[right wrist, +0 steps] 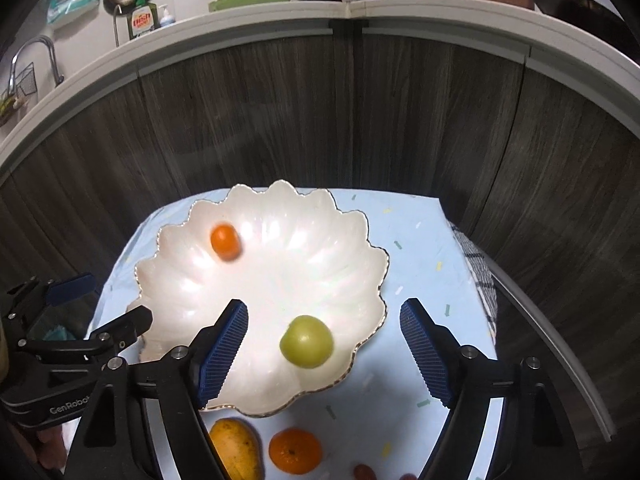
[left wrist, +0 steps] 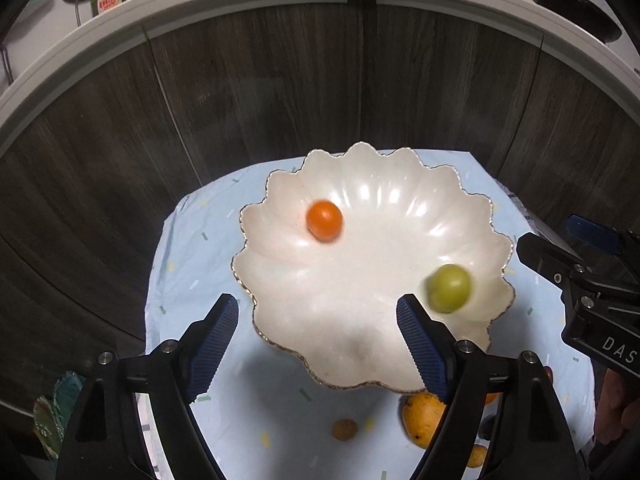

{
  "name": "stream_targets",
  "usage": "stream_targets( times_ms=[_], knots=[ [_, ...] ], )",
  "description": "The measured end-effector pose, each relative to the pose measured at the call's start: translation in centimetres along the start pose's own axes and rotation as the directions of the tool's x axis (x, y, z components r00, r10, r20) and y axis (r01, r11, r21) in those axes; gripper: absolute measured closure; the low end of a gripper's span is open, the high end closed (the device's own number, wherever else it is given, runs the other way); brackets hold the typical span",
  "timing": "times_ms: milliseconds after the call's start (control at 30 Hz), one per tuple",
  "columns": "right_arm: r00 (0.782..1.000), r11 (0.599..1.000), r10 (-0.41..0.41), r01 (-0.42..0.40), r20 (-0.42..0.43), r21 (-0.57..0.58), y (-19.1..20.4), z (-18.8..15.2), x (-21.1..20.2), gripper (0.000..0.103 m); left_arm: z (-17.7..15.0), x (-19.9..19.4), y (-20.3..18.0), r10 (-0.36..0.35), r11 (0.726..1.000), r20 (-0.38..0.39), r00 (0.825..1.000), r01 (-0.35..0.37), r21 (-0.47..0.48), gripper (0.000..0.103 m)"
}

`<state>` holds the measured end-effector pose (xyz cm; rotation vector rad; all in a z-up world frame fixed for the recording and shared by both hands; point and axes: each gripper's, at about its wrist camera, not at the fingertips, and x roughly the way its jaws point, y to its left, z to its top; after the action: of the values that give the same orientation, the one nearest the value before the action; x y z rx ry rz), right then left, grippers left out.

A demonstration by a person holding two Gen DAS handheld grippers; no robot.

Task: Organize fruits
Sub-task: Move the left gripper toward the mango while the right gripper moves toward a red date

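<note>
A white scalloped bowl stands on a light blue cloth. A small orange fruit lies at its far left, blurred. A green round fruit lies near its right front rim, blurred. My left gripper is open and empty above the bowl's near rim. My right gripper is open and empty over the green fruit. On the cloth in front lie a yellow mango, an orange, a small brown fruit and reddish grapes.
The light blue cloth covers a small table in front of dark wood cabinet doors. A checked towel hangs at the right edge. The kitchen counter above holds dishes and soap.
</note>
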<state>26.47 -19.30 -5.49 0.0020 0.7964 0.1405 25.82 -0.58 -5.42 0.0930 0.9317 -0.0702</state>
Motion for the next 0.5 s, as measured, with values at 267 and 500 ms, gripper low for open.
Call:
stream_targets(
  times_ms=[267, 500],
  knots=[
    [1.000, 1.000, -0.004, 0.004, 0.028, 0.011, -0.2, -0.6, -2.3, 0.024, -0.7, -2.3, -0.4, 0.007, 1.000, 0.024, 1.000, -0.007, 0.001, 0.015],
    [0.999, 1.000, -0.005, 0.004, 0.042, 0.017, -0.2, -1.5, -4.0, 0.024, -1.6, -3.9, -0.7, 0.007, 1.000, 0.036, 0.999, -0.007, 0.002, 0.015]
  ],
)
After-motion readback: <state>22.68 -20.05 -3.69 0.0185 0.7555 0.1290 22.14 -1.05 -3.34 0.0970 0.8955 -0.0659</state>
